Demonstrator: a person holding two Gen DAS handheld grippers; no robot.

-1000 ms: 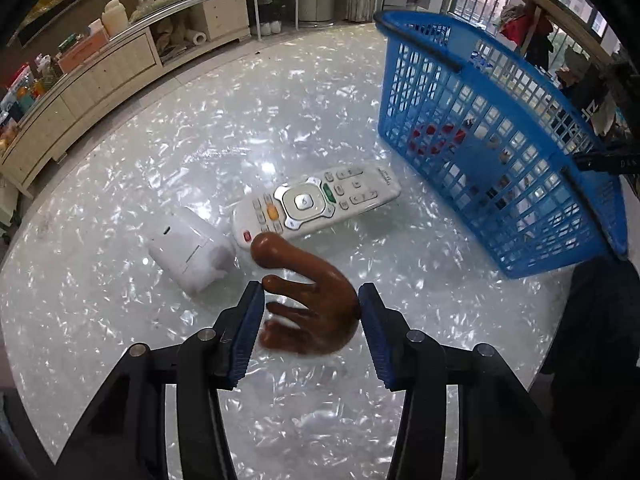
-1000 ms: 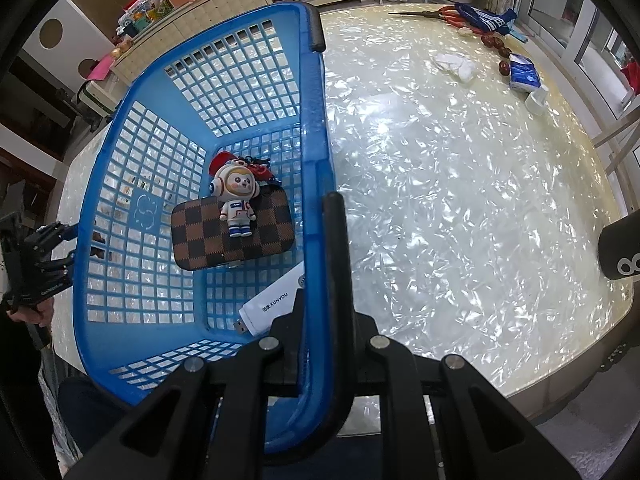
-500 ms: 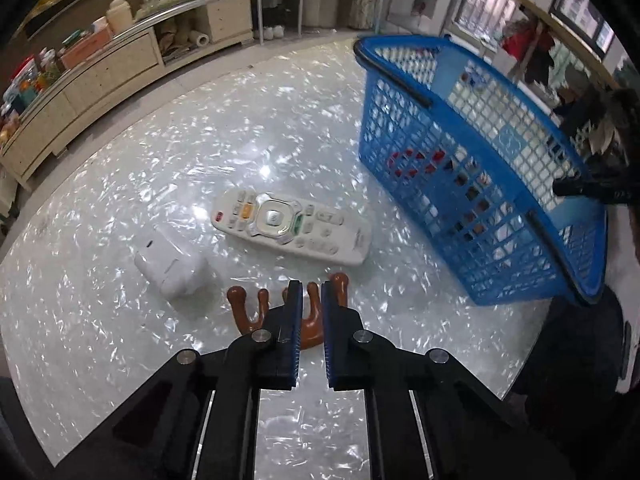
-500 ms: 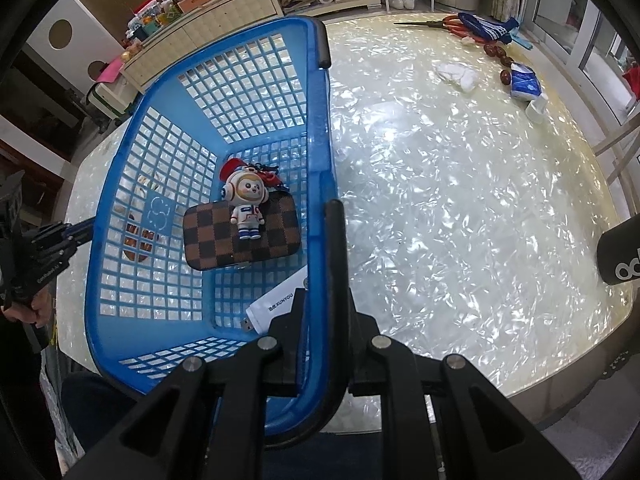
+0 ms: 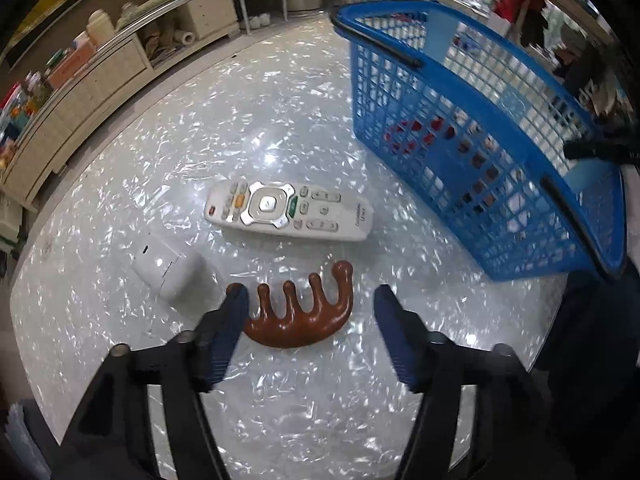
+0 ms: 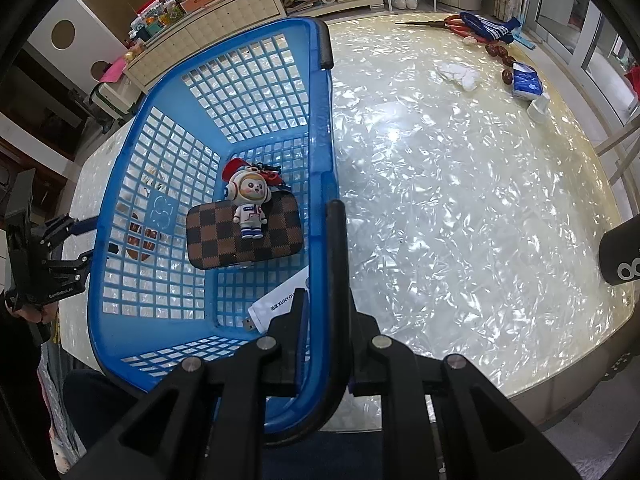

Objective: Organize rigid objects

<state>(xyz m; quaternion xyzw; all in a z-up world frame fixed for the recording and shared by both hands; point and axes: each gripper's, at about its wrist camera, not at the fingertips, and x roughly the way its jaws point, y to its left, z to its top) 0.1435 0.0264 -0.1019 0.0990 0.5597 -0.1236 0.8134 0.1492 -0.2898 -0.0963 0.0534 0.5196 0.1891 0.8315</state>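
A brown wooden hand-shaped comb (image 5: 298, 314) lies flat on the glossy table, prongs pointing away. My left gripper (image 5: 310, 296) straddles it with its jaws opening. The left finger is at the comb's end and the right finger stands clear of it. Beyond it lie a white remote (image 5: 288, 212) and a white earbud case (image 5: 170, 270). My right gripper (image 6: 326, 320) is shut on the black handle (image 6: 338, 260) of the blue basket (image 6: 200, 140). The basket holds a checkered case (image 6: 216, 240), an astronaut figure (image 6: 248, 200) and a white USB stick (image 6: 280, 304).
The blue basket (image 5: 480, 140) stands right of the remote. At the table's far side lie scissors (image 6: 440, 24), a white cloth (image 6: 460, 74), a blue tissue pack (image 6: 526, 86) and dark round fruits (image 6: 500, 52). A black object (image 6: 620, 252) pokes in from the right.
The left jaws went nearly shut half a second ago and now stand wide. The comb has turned and now lies flat between them. The right gripper keeps its hold on the basket.
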